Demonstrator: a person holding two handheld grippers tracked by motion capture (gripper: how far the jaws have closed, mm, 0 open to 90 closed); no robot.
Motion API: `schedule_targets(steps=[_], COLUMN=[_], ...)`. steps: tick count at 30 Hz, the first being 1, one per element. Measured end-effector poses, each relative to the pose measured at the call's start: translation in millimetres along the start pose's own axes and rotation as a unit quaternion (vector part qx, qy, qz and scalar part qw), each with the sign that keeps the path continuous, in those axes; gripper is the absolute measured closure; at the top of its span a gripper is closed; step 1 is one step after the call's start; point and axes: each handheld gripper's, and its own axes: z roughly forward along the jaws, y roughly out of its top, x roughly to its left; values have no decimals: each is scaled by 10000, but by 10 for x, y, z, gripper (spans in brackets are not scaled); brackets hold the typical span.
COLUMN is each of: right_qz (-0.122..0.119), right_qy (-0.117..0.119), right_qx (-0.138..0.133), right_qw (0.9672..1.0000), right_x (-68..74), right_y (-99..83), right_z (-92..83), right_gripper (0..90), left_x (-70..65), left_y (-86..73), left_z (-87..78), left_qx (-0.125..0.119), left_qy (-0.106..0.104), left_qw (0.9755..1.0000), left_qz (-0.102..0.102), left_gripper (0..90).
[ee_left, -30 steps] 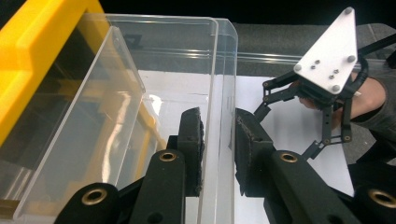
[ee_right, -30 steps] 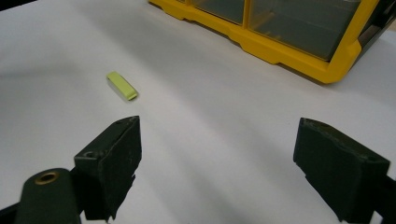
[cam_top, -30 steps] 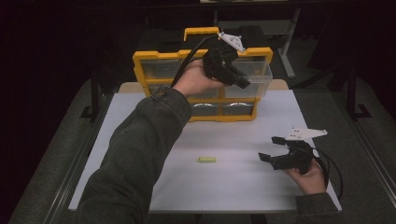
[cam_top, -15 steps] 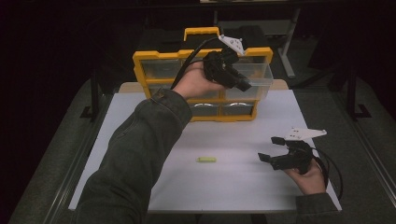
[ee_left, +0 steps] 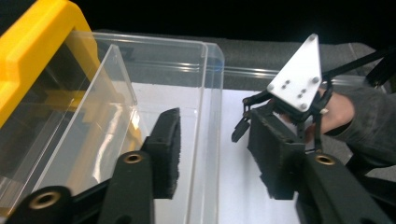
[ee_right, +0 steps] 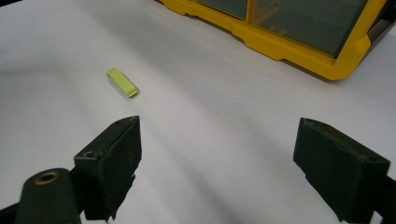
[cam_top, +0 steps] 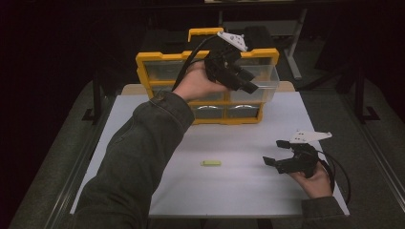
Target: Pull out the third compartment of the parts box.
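Note:
A yellow organizer [cam_top: 143, 59] with clear drawers stands upright at the back of the white board. One clear drawer [cam_top: 267, 78] juts out at its upper right. My left gripper [cam_top: 251, 82] is at that drawer. Its jaws have just been opening and now straddle the drawer's clear wall [ee_left: 212, 93] without the pads pressing on it. My right gripper [cam_top: 272, 152] rests open on the board at the right, nothing between its pads. A small yellow-green piece [cam_top: 210, 163] lies flat to its left, apart from it [ee_right: 122, 82].
The white board [cam_top: 239, 191] lies on a darker table with metal rails along both sides. The organizer's yellow lower frame [ee_right: 289, 44] lies ahead of the right gripper. The right gripper's grey plate [ee_left: 296, 77] shows beyond the left jaws.
The left gripper's jaws have parted at the clear drawer. Both hands have stayed almost where they were, and the yellow-green piece has not moved.

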Motion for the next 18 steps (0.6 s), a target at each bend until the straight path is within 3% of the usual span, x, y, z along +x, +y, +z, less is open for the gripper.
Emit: schedule_targets(steps=[18], right_qz=[78], right_qy=[69], right_qx=[107], right_qw=[9999], right_x=[-14], right_y=[-6], right_z=[89], right_gripper=[138], left_x=[-164], left_y=[-93], left_z=[-432], left_qx=[-408], left_qy=[74], left_qw=[9991], left_qz=[-25], left_gripper=[415])
